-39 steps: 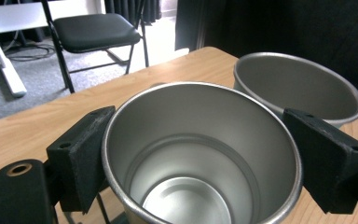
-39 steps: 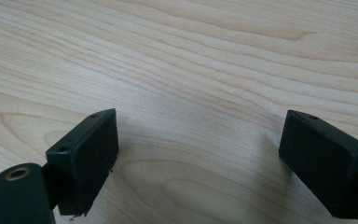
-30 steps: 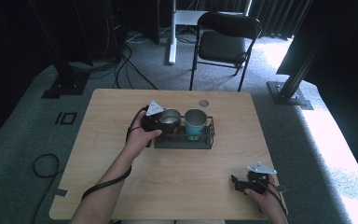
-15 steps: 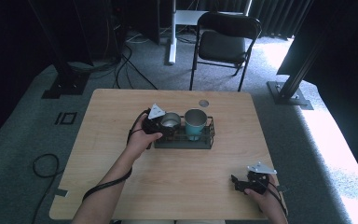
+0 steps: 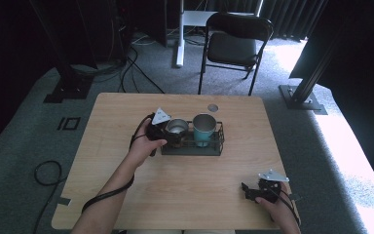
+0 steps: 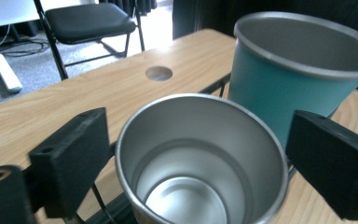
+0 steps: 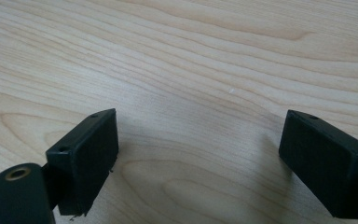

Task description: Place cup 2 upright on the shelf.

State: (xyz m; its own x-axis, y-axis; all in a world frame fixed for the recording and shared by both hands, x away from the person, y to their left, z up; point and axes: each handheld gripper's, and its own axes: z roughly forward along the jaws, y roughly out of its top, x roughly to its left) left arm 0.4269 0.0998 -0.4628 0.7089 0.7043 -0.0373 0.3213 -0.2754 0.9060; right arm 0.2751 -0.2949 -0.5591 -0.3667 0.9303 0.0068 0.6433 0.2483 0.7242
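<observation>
- Silver metal cup [image 6: 200,163]: a plain, round, brushed-steel cup with a thin rolled rim and an empty, shiny inside. It stands upright in the left end of the black wire rack [image 5: 215,148], which sits at the middle of the light wooden table [image 5: 185,195].
- Teal metal cup [image 6: 284,79]: a taller cup with a teal outer wall and a bare steel rim and inside. It stands upright in the rack just right of the silver cup, seemingly touching it.
- Left gripper [image 6: 200,158]: its two black jaws have just been opening and now stand spread on either side of the silver cup. In the left gripper view a narrow gap shows between each pad and the cup wall, so the pads flank the cup without pressing it.
- Left hand [image 5: 143,144]: the forearm reaches from the near edge diagonally toward the rack, and the hand wraps the gripper body at the rack's left end. The grey three-cornered plate lies on top, and a black cable loops back along the arm.
- Right gripper [image 7: 198,158]: it rests low over bare wood at the near right corner of the table, well apart from the rack. Its jaws are spread wide with nothing between them.
- Right hand [image 5: 275,204]: it holds the gripper from behind, near the table edge.
- Writing: no lettering can be read on either cup or on the rack.
</observation>
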